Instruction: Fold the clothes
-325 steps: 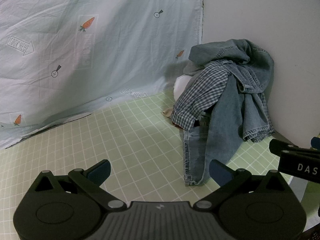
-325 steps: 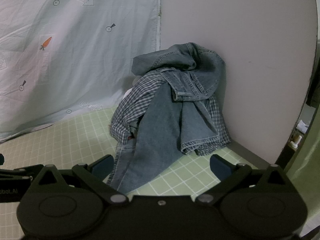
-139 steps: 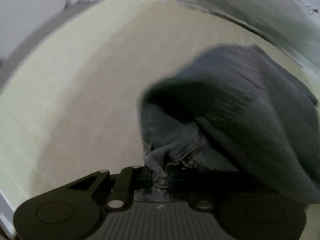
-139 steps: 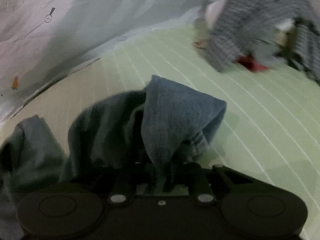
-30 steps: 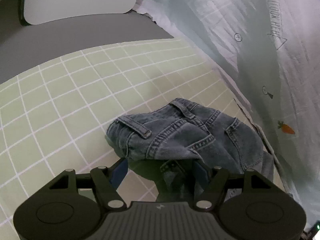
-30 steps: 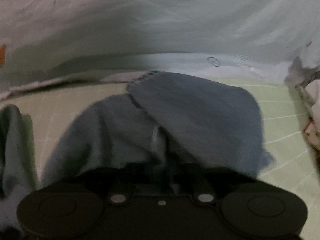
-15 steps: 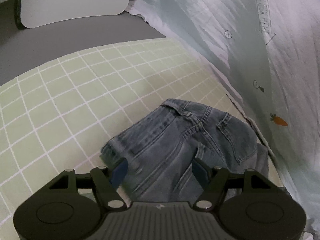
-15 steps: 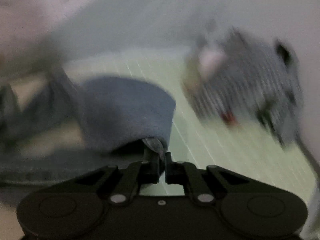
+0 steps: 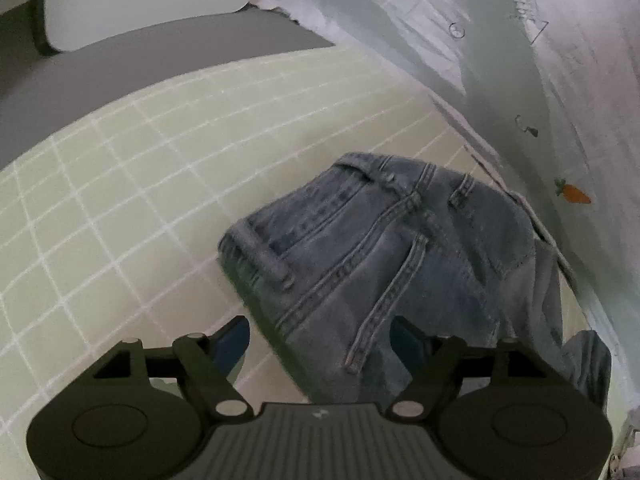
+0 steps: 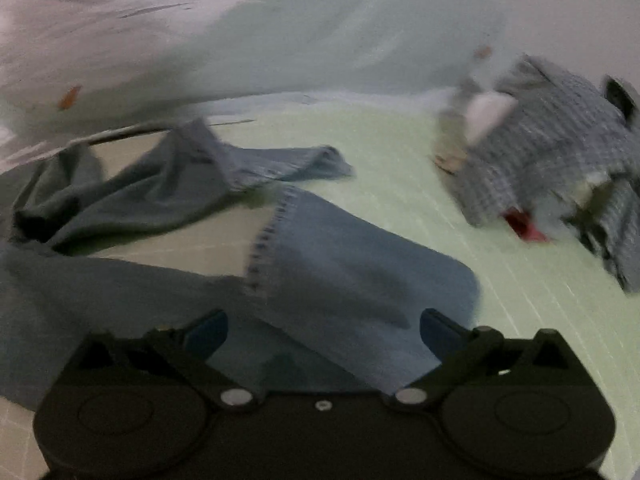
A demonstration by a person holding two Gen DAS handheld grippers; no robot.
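A pair of blue jeans (image 9: pixel 380 248) lies on the green grid mat (image 9: pixel 120 184), waistband and back pockets up. My left gripper (image 9: pixel 324 340) hovers over the waist end with its jaws opening; the denim lies between the fingers, and the pads do not press it. In the blurred right wrist view one jeans leg (image 10: pixel 352 264) lies flat on the mat, with the other leg (image 10: pixel 248 168) rumpled behind it. My right gripper (image 10: pixel 324 332) stands over the near leg with jaws opening wide and nothing gripped.
A heap of other clothes topped by a plaid shirt (image 10: pixel 560 148) sits at the right on the mat (image 10: pixel 400 152). A pale carrot-print sheet (image 9: pixel 500 60) hangs along the mat's far side. Grey floor (image 9: pixel 160 52) and a white panel (image 9: pixel 140 0) lie beyond the mat's edge.
My right gripper, shut on the jeans leg before, has let it go, and the leg now lies flat on the mat. The waist end has flattened out, and the left jaws stand a little wider.
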